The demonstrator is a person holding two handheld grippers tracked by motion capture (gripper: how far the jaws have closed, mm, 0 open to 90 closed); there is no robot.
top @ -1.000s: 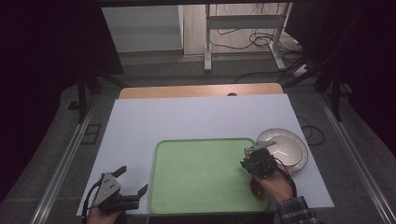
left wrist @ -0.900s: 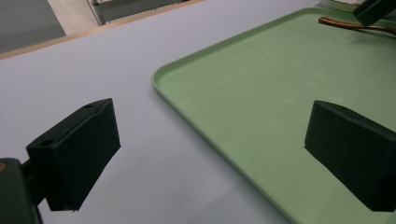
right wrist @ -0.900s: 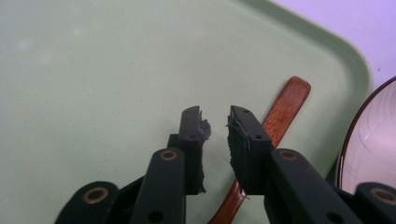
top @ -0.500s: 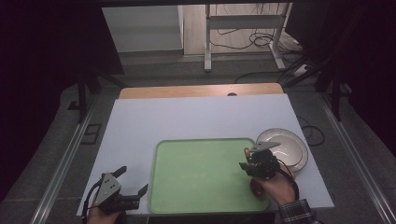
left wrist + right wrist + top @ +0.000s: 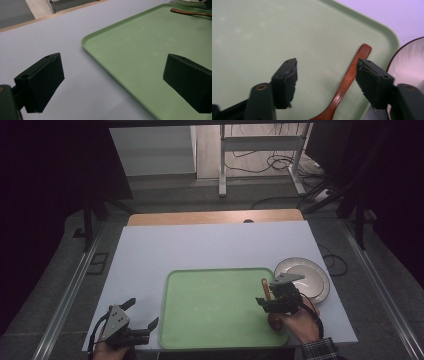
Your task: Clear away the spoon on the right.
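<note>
My right hand-held gripper (image 5: 267, 299) sits low at the lower right of the high view, over the right end of the green tray (image 5: 215, 340), and its jaws have just been opening. In the right gripper view they stand spread apart, pads off everything, with the wooden spoon (image 5: 347, 83) lying on the tray between them. The spoon's handle runs from the bottom centre of that view up toward the upper right, closer to the right-hand pad than to the left one, and I see a thin gap there, so nothing is pinched. The handle's rounded tip ends just short of the tray's raised rim.

In the high view the spoon (image 5: 265, 286) peeks out as a short brown strip just above my gripper, near the tray's right edge. Just beside that edge, on the white worktop (image 5: 200, 245), sits the round plate (image 5: 312, 277), off the tray. Its rim also curves in at the right edge of the right gripper view.

My left hand-held gripper (image 5: 136, 316) is at the lower left of the high view, beside the tray's left edge. Its jaws are spread wide and empty. In the left gripper view one pad hangs over bare worktop, the other over the tray's left part, and the spoon (image 5: 190, 12) shows far off at the upper right.
</note>
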